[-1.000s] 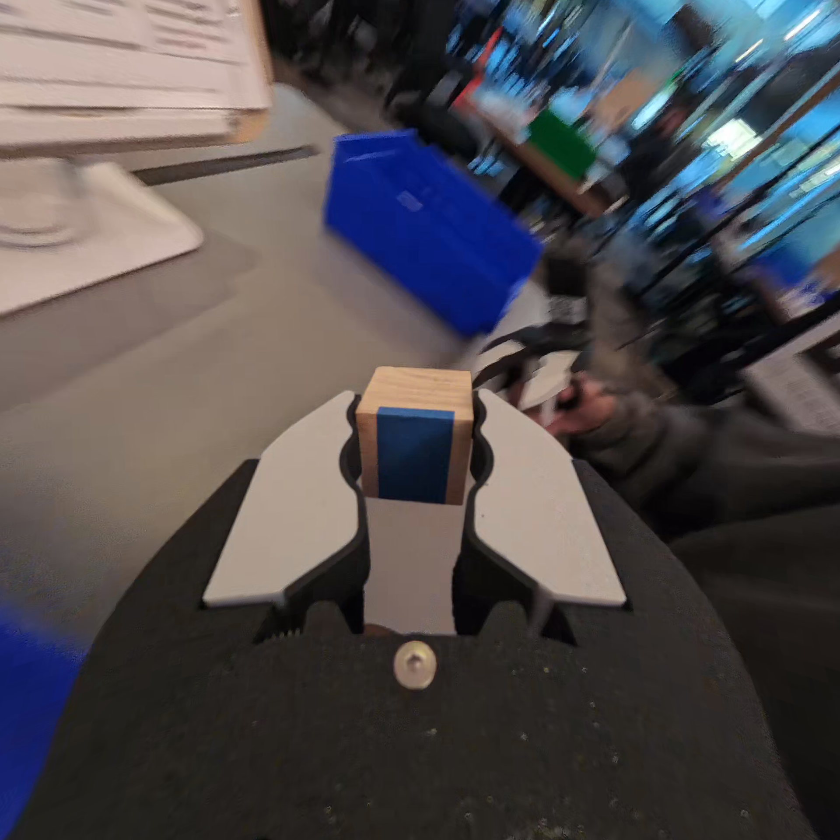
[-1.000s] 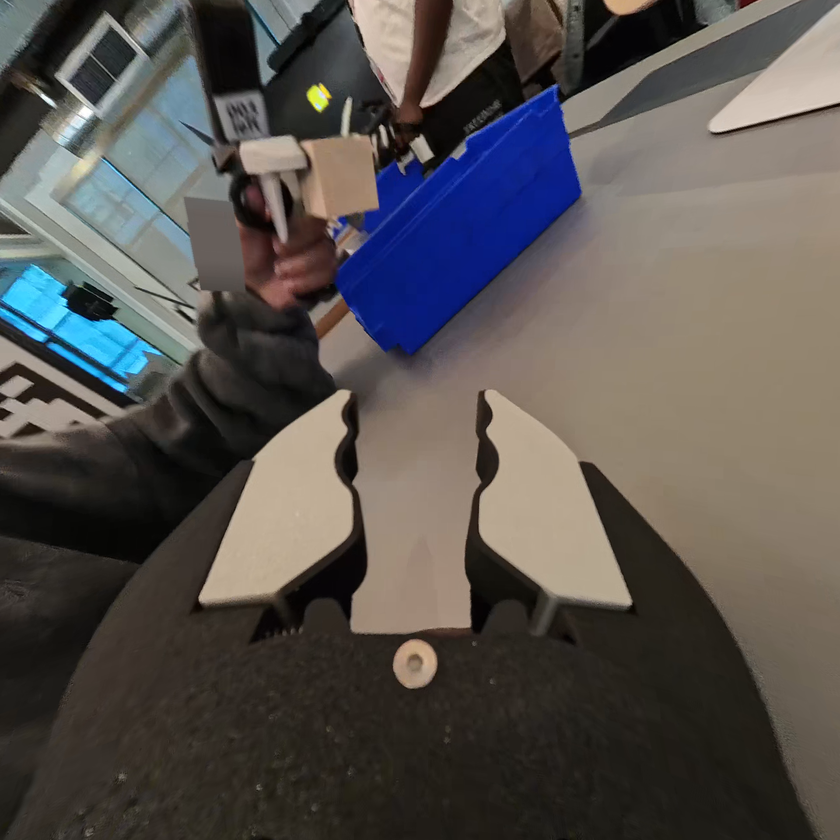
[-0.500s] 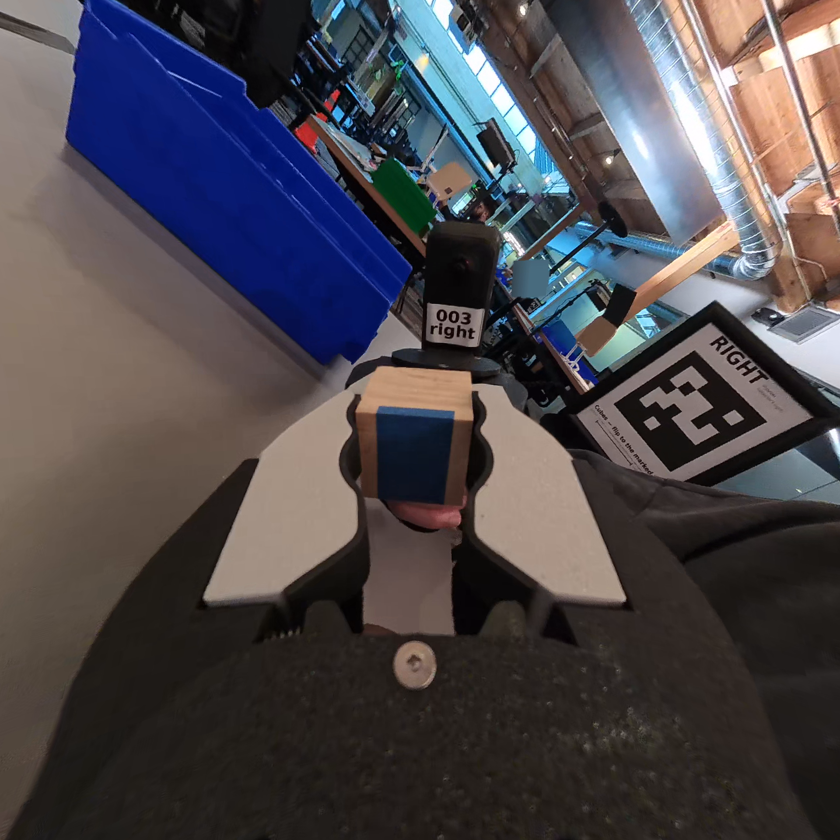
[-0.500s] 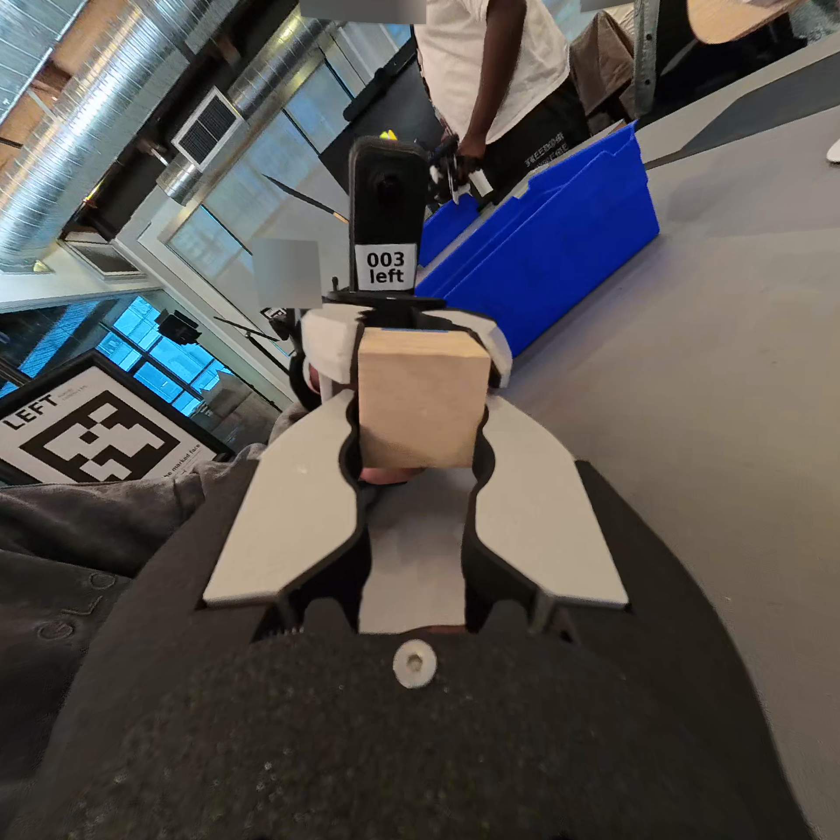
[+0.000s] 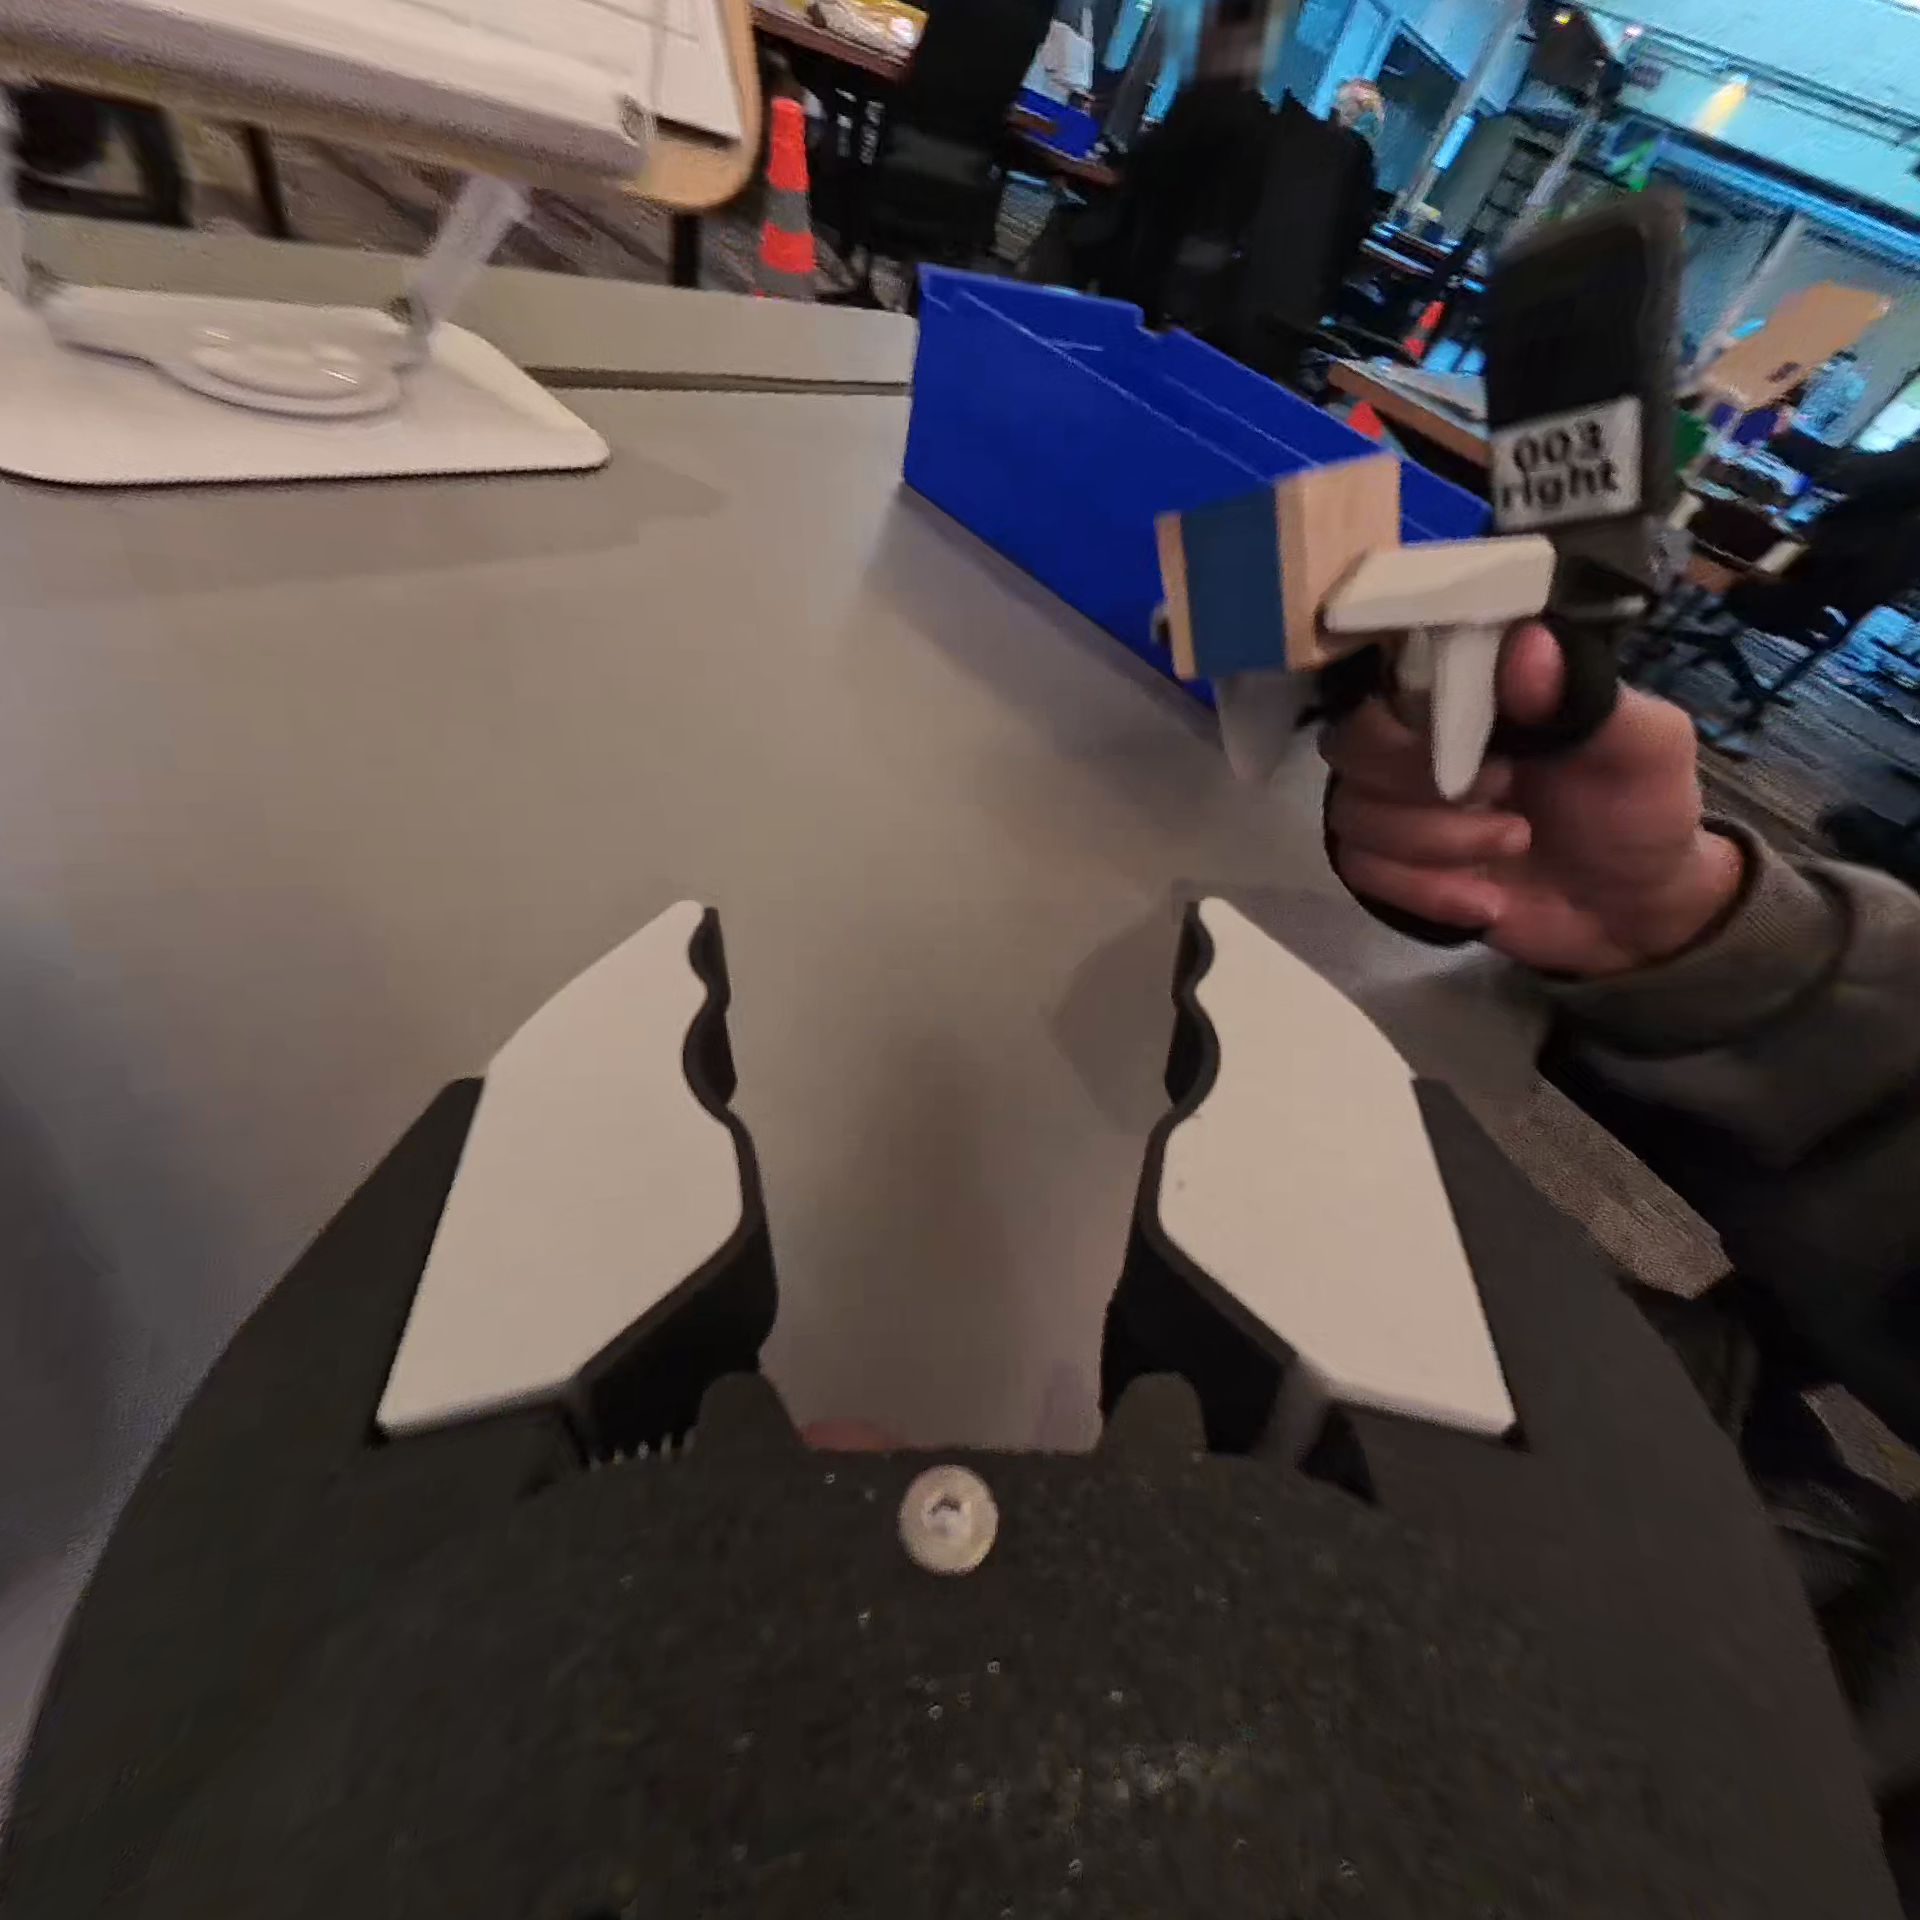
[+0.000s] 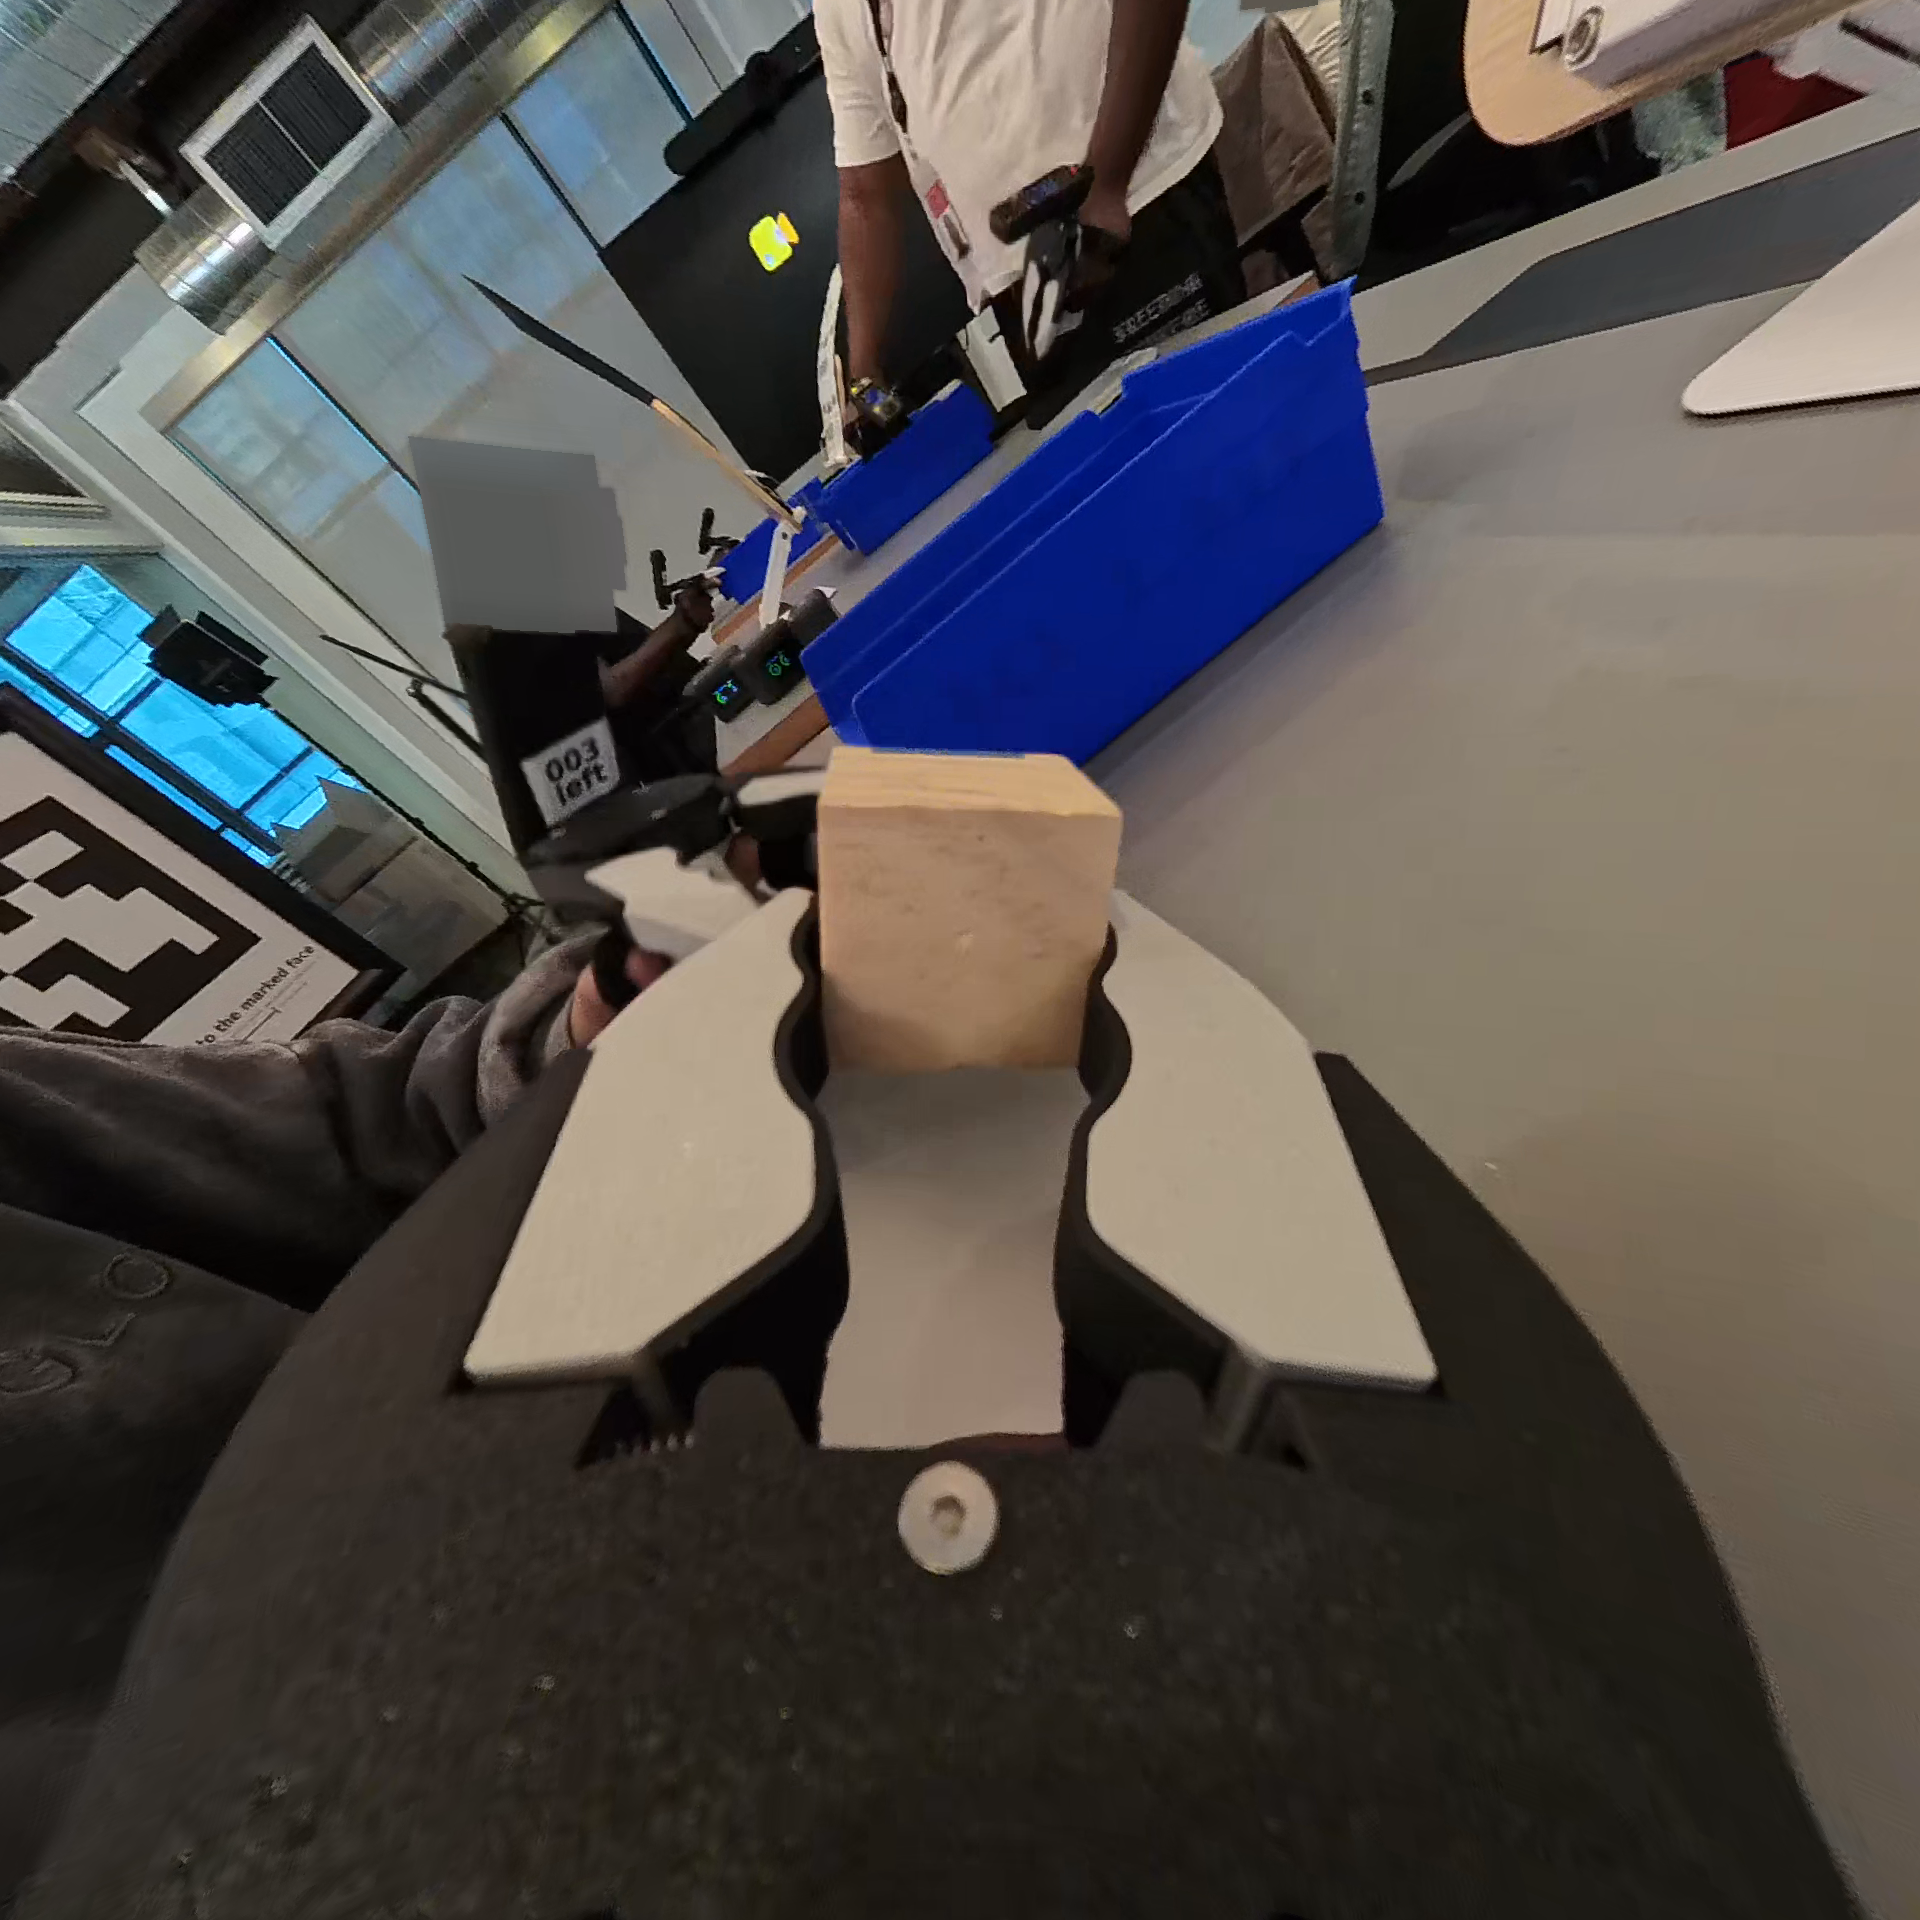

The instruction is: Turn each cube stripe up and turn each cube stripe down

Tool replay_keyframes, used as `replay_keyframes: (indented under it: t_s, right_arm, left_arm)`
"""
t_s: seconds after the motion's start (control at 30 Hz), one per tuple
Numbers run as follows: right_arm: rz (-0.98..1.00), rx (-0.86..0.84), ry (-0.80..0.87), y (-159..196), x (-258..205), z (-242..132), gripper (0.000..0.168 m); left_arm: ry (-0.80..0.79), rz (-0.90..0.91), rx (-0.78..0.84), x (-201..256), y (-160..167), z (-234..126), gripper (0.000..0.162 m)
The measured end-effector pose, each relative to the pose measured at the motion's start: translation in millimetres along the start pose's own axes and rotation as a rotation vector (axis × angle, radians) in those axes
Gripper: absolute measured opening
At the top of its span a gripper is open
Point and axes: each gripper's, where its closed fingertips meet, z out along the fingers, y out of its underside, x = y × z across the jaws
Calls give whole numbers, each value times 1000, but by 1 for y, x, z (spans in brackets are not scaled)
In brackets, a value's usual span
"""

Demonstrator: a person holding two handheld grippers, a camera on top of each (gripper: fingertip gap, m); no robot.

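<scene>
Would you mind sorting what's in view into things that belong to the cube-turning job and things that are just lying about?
Job:
- cube, with its blue stripe
- right gripper, shut on the cube
- left gripper, open and empty

Lying about:
- blue bin
- white stand
- marker sign

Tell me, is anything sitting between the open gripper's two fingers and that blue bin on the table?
Nothing: in the left wrist view, only bare grey table lies between the left gripper and the blue bin.
</scene>
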Motion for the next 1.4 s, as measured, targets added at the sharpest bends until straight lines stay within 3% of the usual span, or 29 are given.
replay_keyframes:
  t_s: [0.17,0.27,0.37,0.43,0.57,0.7,0.87,1.3,1.4]
  right_arm:
    - [-91,3,110,-35,-2,-25,46]
    - [-171,22,404,-87,25,-91,46]
    - [-111,-131,809,-105,90,-185,47]
    - [-12,-267,1070,-98,133,-246,47]
    - [212,-647,1229,-47,178,-299,46]
    - [316,-864,1286,-15,197,-314,47]
    - [371,-973,1318,2,213,-318,47]
    - [367,-968,1324,0,215,-318,50]
    - [304,-909,1358,-17,200,-318,57]
  left_arm:
    - [65,73,-116,20,15,13,80]
    - [69,98,-142,22,20,12,78]
    - [105,78,-174,27,22,12,71]
    - [109,72,-202,25,25,12,70]
    - [145,17,-203,26,24,10,72]
    - [157,4,-205,28,24,9,72]
    - [187,14,-218,36,27,9,72]
    - [203,45,-251,44,34,9,76]
    - [204,40,-256,43,35,9,76]
